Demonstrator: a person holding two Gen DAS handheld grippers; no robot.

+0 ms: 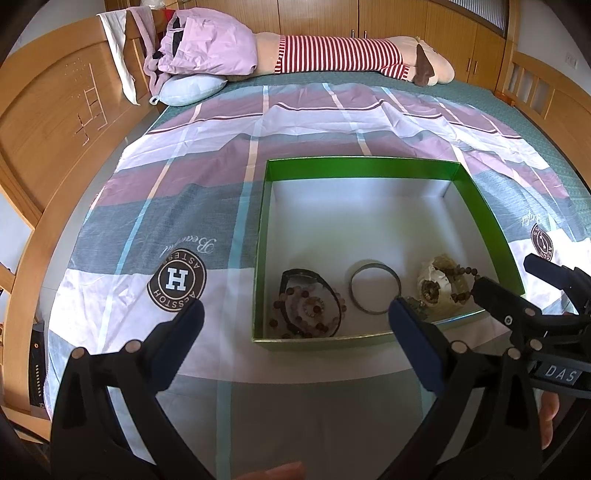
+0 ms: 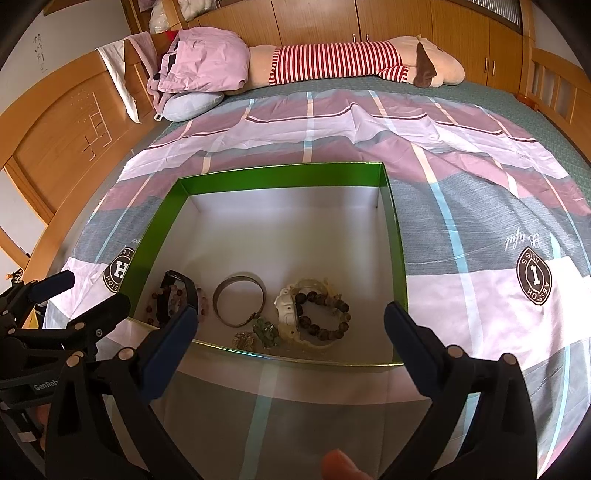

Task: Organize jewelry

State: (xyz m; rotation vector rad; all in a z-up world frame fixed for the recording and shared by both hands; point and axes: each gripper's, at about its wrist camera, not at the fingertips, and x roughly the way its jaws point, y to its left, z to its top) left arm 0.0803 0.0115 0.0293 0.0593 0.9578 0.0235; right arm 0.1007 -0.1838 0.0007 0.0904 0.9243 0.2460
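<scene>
A green box (image 1: 362, 164) (image 2: 280, 173) with a white floor lies on the bedspread. Along its near wall rest a black watch with a pink bead bracelet (image 1: 308, 308) (image 2: 177, 295), a metal bangle (image 1: 375, 291) (image 2: 240, 303), small green and gold pieces (image 2: 260, 334), and a white watch with a dark bead bracelet (image 1: 439, 282) (image 2: 317, 314). My left gripper (image 1: 295, 314) hangs open just in front of the box's near left corner. My right gripper (image 2: 291, 317) hangs open over the near wall. Nothing is between either pair of fingers.
The plaid bedspread (image 1: 207, 192) covers a bed with a wooden headboard (image 1: 48, 122) at left. A striped plush toy (image 1: 332, 55), a pink garment (image 1: 210, 44) and a small pillow (image 1: 188, 90) lie at the far edge. Wooden wardrobes (image 2: 406, 18) stand behind.
</scene>
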